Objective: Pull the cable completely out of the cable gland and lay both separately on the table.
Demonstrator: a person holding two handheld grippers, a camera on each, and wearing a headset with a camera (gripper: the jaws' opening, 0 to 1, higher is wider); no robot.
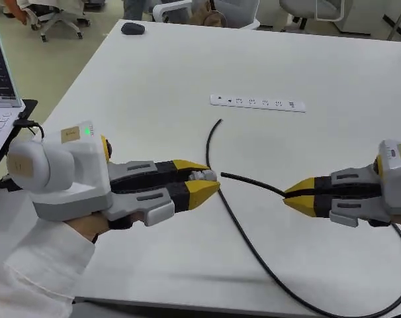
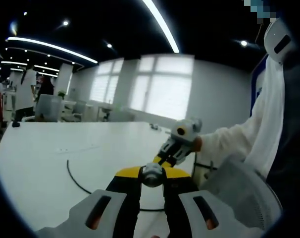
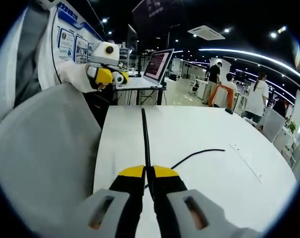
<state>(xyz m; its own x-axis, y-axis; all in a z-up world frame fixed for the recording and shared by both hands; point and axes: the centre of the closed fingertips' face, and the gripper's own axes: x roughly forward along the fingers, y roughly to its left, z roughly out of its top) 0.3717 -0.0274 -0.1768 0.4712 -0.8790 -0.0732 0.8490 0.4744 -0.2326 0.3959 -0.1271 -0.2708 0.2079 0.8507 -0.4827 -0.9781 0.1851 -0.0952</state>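
The left gripper (image 1: 212,177) is clamped on the cable gland (image 1: 204,175), a small grey piece pinched between the yellow tips on the near side of the power strip (image 1: 257,103). The right gripper (image 1: 286,196) is closed on the black cable (image 1: 253,184), also on the strip's near side. The cable's free end is held just beside the gland; whether the two touch cannot be told. The remaining cable is looped across the white table (image 1: 154,73), its far end pointing toward the strip.
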